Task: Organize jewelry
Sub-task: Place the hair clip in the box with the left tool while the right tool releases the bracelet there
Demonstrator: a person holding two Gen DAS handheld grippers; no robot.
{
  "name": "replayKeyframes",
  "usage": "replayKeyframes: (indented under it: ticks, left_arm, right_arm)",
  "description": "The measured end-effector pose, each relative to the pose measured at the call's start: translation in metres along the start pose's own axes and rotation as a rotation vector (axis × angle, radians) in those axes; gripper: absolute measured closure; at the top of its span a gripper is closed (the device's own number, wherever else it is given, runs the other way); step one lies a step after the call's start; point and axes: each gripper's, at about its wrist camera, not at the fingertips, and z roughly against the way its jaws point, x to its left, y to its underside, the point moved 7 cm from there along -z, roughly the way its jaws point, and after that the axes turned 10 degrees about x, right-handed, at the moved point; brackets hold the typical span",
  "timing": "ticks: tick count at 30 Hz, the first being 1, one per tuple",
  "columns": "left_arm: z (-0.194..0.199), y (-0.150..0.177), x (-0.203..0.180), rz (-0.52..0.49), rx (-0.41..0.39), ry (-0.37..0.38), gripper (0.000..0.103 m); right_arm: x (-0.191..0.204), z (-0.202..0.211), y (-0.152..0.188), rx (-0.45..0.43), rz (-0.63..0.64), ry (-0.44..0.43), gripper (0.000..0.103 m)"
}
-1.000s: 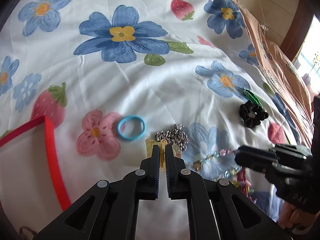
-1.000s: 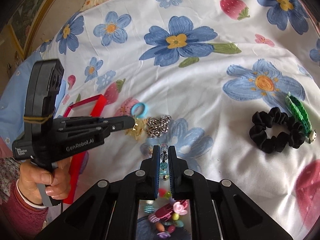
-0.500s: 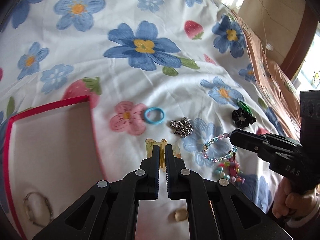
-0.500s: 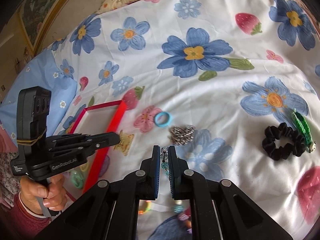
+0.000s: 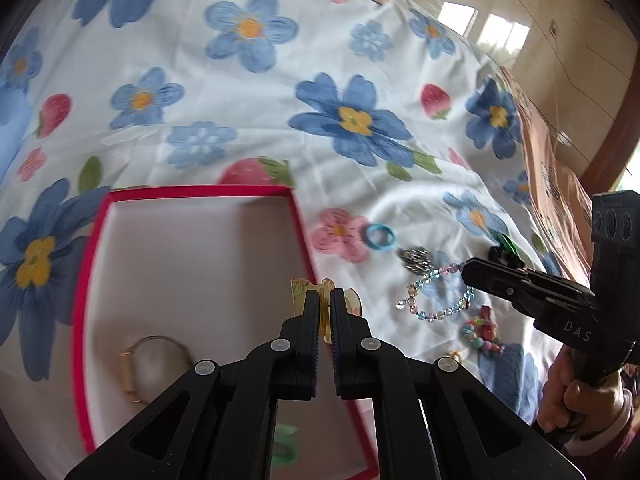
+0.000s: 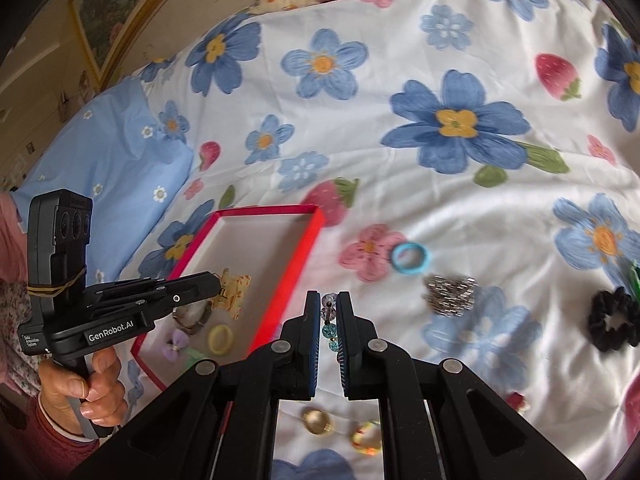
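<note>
Left gripper (image 5: 324, 304) clamps the yellow translucent butterfly hair claw (image 6: 234, 294) above the red-rimmed white tray (image 5: 86, 264), right at its near edge; a loose release could drop it outside; right gripper (image 6: 329, 306) pinches the pastel beaded bracelet (image 5: 434, 294), dangling beside the tray, liable to snag; a second ago both hung well short of the tray.

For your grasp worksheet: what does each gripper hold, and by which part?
The left gripper pinches the yellow hair claw by one end, over the red box. The right gripper pinches the beaded bracelet on its strand; the loop hangs free.
</note>
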Motion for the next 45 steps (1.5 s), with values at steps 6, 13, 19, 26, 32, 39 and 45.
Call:
replayKeyframes:
  ticks: [6,13,19,26,32,39,45]
  left_arm:
    - [0.014,0.004,0.026,0.055,-0.019,-0.014,0.099]
    - [0.024,0.004,0.054,0.105,-0.031,-0.044,0.099]
    - [0.021,0.002,0.077,0.145,-0.025,-0.071,0.099]
    - [0.006,-0.003,0.100,0.198,-0.011,-0.076,0.099]
    - [-0.013,-0.003,0.114,0.228,0.015,-0.086,0.099]
    - [-0.029,-0.003,0.120,0.233,0.034,-0.112,0.098]
    - [-0.033,-0.004,0.116,0.208,0.038,-0.144,0.098]
  right_arm:
    - [0.028,-0.016,-0.009,0.009,0.025,-0.050,0.096]
    - [0.069,-0.035,-0.023,0.020,0.078,-0.110,0.096]
    - [0.103,-0.059,-0.028,0.048,0.123,-0.154,0.096]
    - [0.117,-0.090,-0.019,0.105,0.131,-0.186,0.096]
    - [0.104,-0.116,-0.011,0.154,0.100,-0.163,0.096]
    - [0.087,-0.134,-0.005,0.186,0.086,-0.111,0.096]
    - [0.085,-0.144,-0.002,0.208,0.102,-0.078,0.096]
